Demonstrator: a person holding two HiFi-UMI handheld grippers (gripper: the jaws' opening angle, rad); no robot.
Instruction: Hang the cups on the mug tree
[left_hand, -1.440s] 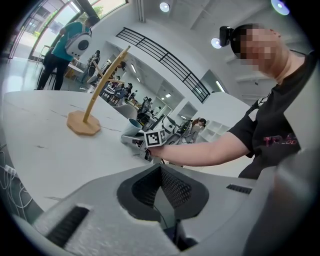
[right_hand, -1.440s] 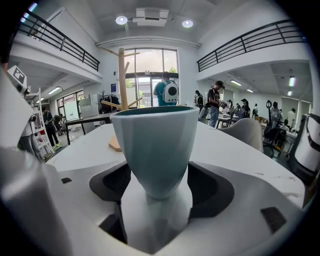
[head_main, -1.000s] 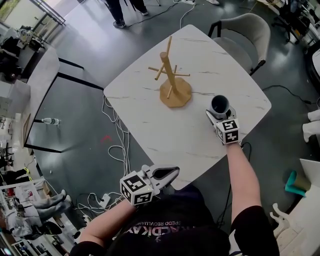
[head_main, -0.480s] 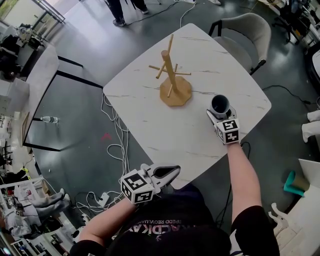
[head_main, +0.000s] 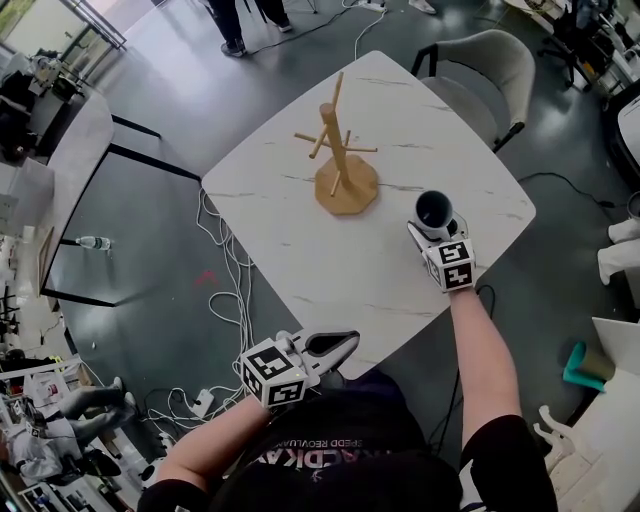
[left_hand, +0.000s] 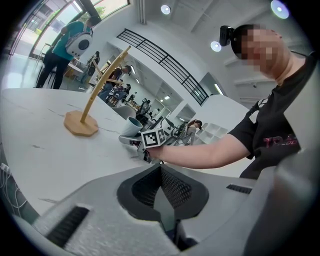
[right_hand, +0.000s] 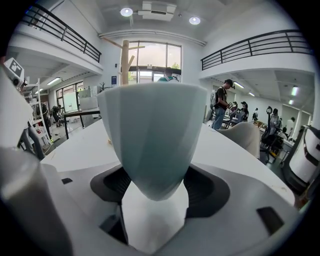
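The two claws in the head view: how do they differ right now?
The left claw is shut on nothing; the right claw grips a pale blue-grey cup. The left claw sits at the near edge of the white marbled table; the right claw is farther in over it. Both are closed.

Clad in a black T-shirt (head_main: 335, 465) with pinkish-red lettering (head_main: 300, 447) printed across the chest; short sleeves (head_main: 500, 442), forearms bare. Fitted at the head with a small black camera (left_hand: 226, 34).

Left gripper (head_main: 345, 343): moulded in pale grey plastic, with broad rounded jaws lined inside with dark, finely ribbed pads (left_hand: 172, 187) and marked by a dark rectangular slot (left_hand: 70, 225) on the outer face. Capped at the rear with a white cube (head_main: 272, 375) bearing black square markers.

Right gripper (head_main: 437, 232): same pale grey shell, same dark recess, matching slot (right_hand: 265, 217). Likewise capped with a black-and-white marker cube (head_main: 450, 265).
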